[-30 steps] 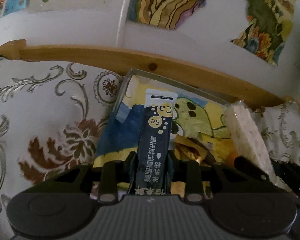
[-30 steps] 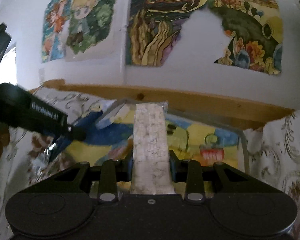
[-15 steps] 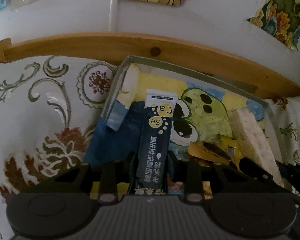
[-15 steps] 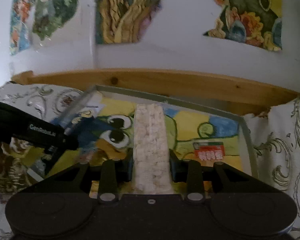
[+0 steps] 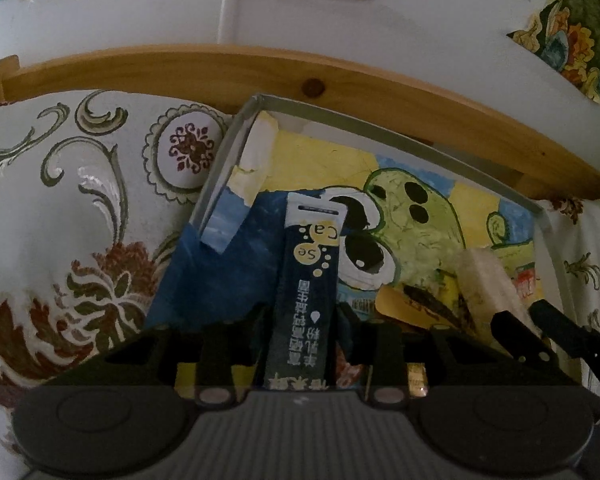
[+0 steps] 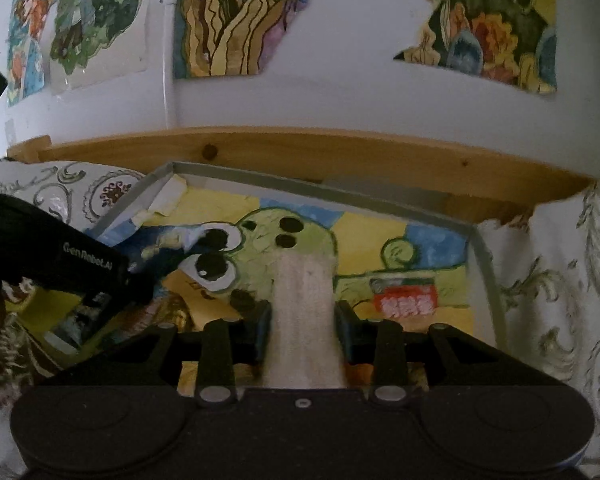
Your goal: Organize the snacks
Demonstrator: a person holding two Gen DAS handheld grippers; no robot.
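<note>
A navy stick sachet [image 5: 312, 264] with yellow dots lies between the fingers of my left gripper [image 5: 302, 316], over the left part of a grey-rimmed tray [image 5: 400, 136]. The jaws are opening and a thin gap shows on each side of the sachet. In the right wrist view a pale puffed-rice bar [image 6: 304, 292] stands between the fingers of my right gripper [image 6: 303, 320], over the tray's [image 6: 320, 190] middle. It looks blurred, and the jaws are parting from it. The same bar [image 5: 484, 276] appears at the right of the left wrist view.
The tray is lined with a painted frog picture and holds a yellow wrapper [image 5: 404, 304] and a red-and-white packet [image 6: 404, 300]. A wooden rail [image 5: 340, 76] and a wall with pictures stand behind. Floral tablecloth [image 5: 80, 220] lies on both sides.
Both grippers have come forward and down over the tray. The left fingers have spread away from the sachet, and the right fingers have loosened around the rice bar.
</note>
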